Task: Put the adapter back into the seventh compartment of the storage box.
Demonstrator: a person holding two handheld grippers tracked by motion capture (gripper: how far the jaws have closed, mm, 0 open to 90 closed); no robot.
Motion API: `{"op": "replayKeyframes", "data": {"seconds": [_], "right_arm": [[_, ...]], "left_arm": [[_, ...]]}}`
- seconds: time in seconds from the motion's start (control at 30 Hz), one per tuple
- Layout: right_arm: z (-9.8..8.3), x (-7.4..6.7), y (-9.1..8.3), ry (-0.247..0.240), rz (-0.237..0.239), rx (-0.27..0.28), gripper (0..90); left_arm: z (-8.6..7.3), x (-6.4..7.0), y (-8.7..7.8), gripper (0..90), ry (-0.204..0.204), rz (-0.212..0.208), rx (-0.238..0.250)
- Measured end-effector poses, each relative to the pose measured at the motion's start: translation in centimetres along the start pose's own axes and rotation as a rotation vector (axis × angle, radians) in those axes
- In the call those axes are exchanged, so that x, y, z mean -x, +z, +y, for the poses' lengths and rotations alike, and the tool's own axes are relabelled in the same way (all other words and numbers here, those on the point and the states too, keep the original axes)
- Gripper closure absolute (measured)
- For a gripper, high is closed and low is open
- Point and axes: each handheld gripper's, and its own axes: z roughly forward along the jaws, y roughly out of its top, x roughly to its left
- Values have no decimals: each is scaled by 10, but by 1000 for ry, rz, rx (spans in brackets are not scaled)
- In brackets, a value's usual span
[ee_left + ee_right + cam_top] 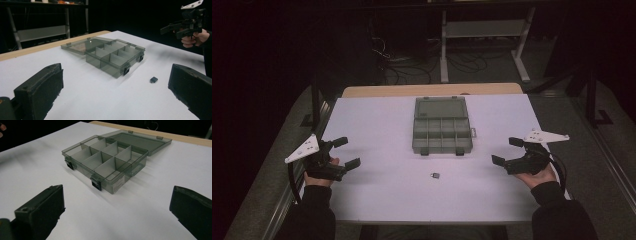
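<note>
Small dark part (435,175) lies on white desk (377,195), just in front of open organizer box (441,125), btwn left claw (346,152) & right claw (507,150); both spread, nothing in them.

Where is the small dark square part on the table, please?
In the high view, the small dark square part lies on the white table, just before the open grey compartment box.

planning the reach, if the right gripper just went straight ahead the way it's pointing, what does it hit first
Probably the open organizer box: in the right gripper view it sits straight ahead between the open jaws, its latched front corner nearest. Bare white table lies before it. The right gripper seems held above the surface, so depth is uncertain.
</note>
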Motion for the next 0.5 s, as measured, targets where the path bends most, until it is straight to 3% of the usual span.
{"op": "replayKeyframes", "data": {"seconds": [0.5], "right_arm": [[0, 0, -1, 8, -1, 3, 0]], "left_arm": [[1, 1, 1, 0, 11, -3, 4]]}}
